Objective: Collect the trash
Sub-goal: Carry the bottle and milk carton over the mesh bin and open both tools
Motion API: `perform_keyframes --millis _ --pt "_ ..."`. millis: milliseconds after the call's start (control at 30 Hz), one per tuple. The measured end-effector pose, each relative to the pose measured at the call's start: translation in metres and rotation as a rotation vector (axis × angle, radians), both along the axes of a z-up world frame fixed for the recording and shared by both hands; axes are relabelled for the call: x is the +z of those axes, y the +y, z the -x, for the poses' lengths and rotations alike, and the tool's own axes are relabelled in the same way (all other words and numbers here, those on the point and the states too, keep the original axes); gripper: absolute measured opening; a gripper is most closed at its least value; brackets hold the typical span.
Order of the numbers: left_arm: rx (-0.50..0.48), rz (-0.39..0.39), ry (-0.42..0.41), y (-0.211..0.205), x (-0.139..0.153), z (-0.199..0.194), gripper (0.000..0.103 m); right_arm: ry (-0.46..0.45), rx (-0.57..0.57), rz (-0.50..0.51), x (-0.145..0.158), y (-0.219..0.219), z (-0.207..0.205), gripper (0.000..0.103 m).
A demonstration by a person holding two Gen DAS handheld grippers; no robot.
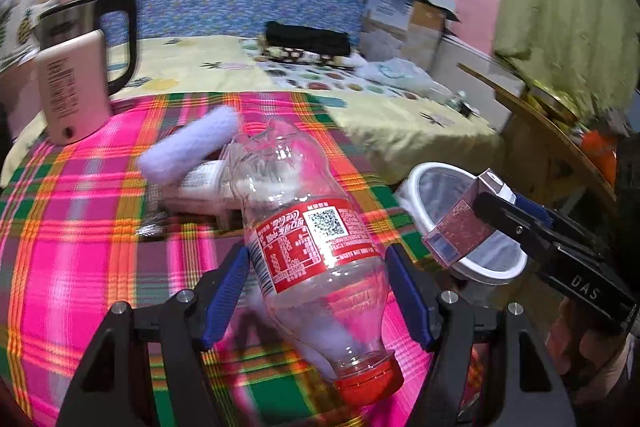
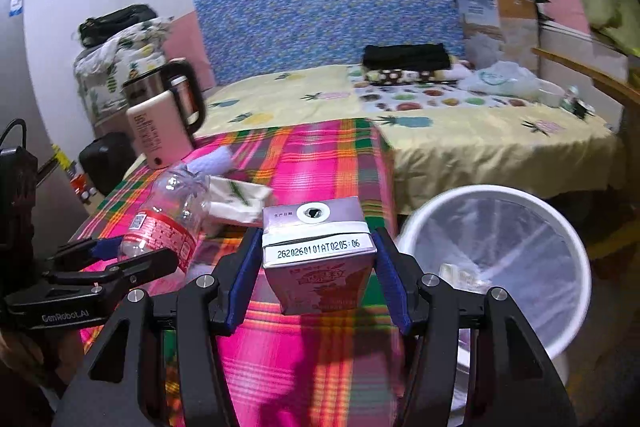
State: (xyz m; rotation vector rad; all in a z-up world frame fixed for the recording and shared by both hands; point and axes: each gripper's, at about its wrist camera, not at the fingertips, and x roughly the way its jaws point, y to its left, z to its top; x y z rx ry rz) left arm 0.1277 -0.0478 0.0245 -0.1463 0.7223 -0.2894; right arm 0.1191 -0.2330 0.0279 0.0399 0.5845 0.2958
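My left gripper point(image 1: 320, 291) is shut on an empty clear cola bottle point(image 1: 316, 247) with a red label and red cap, held above the plaid tablecloth point(image 1: 80, 227). The bottle also shows in the right wrist view point(image 2: 164, 223). My right gripper point(image 2: 318, 275) is shut on a small drink carton point(image 2: 320, 251); in the left wrist view the carton point(image 1: 460, 227) hangs over the rim of the white bin point(image 1: 432, 179). The bin point(image 2: 500, 195), lined with a clear bag, stands right of the table.
A pale kettle point(image 1: 72, 91) stands at the table's far left. A white fuzzy roll point(image 1: 188, 147) and a flat white packet point(image 1: 200, 187) lie mid-table. A bed point(image 2: 480, 131) lies behind. A wooden shelf point(image 1: 540, 131) stands right.
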Motion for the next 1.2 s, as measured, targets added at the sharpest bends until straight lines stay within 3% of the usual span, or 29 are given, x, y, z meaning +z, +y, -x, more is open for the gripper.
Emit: perform_keyframes --millis 467,800,1200 --pt "-0.236 -0.008 -0.008 -0.097 0.004 -0.029 0.072 0.011 -0.217 -0.015 -0.008 -0.074 0.011 0.057" --pt "-0.343 -0.029 0.025 -0.146 -0.010 -0.042 0.072 0.034 -0.276 -0.023 -0.016 -0.102 0.013 0.057" --pt "-0.391 -0.019 0.072 -0.167 -0.025 -0.058 0.073 0.129 -0.291 -0.017 -0.034 -0.117 0.004 0.058"
